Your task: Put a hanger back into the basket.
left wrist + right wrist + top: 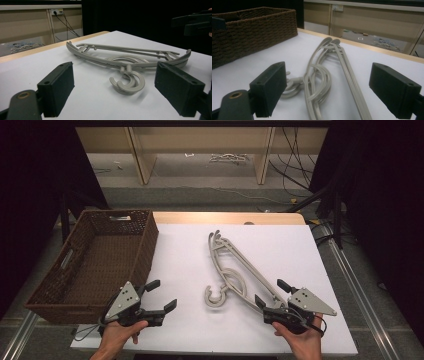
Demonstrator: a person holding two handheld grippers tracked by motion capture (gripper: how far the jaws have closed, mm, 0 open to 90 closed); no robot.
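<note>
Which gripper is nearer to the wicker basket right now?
Left. The left gripper sits open just off the basket's near right corner. The right gripper, also open, is across the table at the near end of the grey hangers.

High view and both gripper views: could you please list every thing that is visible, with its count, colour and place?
hangers: a stack, seemingly two, grey-beige plastic, lying flat on the middle of the white board, hooks toward the person
basket: one, dark brown wicker, on the left of the table, nothing seen inside
white board: one, white, covers the tabletop
table edge: light wood, shows at the far side
cables: several, dark, on the floor beyond the table
left hand-held gripper: one, black with grey plate, near left, jaws open, apart from the hangers
right hand-held gripper: one, black with grey plate, near right, jaws open around the near end of the hangers
</note>
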